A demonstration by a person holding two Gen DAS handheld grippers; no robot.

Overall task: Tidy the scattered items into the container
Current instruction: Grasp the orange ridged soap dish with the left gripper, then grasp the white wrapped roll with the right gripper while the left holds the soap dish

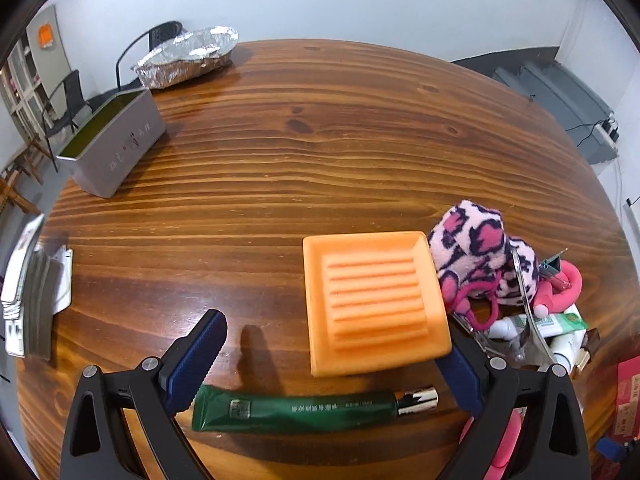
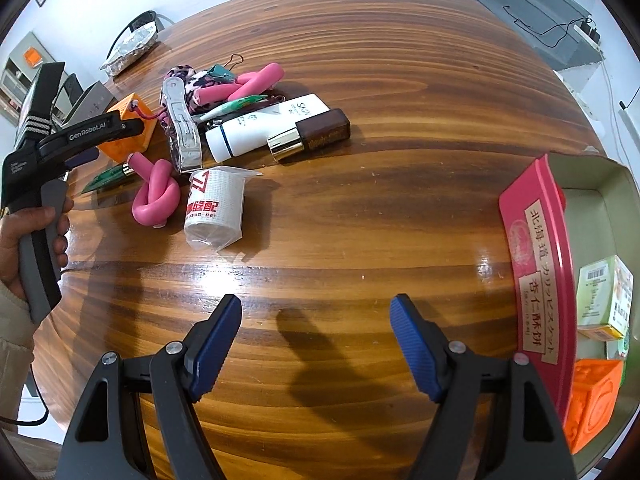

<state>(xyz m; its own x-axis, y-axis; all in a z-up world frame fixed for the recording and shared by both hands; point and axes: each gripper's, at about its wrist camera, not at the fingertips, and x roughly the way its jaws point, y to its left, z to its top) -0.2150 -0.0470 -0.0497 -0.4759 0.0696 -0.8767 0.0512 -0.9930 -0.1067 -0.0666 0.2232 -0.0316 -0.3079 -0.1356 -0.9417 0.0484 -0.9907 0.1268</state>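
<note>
Wood grain runs across the round surface [image 1: 320, 152], glossy under the light. Nearest the left claw [image 1: 326, 364], its released jaws straddle a green tube [image 1: 296, 414] and an orange block [image 1: 374, 302], gripping neither. The right claw [image 2: 316, 344] gapes over bare wood. Beside it stands the red container [image 2: 536, 264]; farther off lies the clutter, then white walls and chairs.
</note>
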